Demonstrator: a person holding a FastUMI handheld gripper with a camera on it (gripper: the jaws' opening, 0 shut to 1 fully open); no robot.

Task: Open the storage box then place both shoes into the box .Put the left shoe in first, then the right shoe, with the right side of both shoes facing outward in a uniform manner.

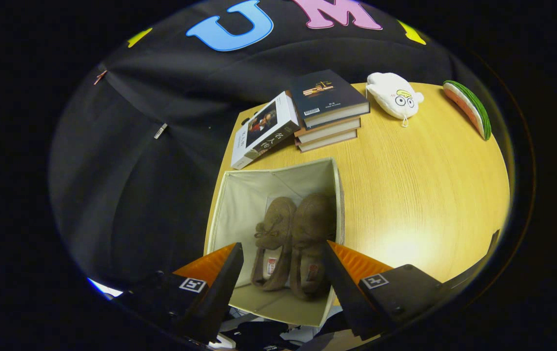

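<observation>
Open cream storage box (239,195) on the table – 2 brown fuzzy shoes (292,243) side by side inside.

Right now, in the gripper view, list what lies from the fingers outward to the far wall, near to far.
gripper, open above the box → two brown shoes side by side inside the storage box → stack of books → white plush toy at the table's far edge.
</observation>
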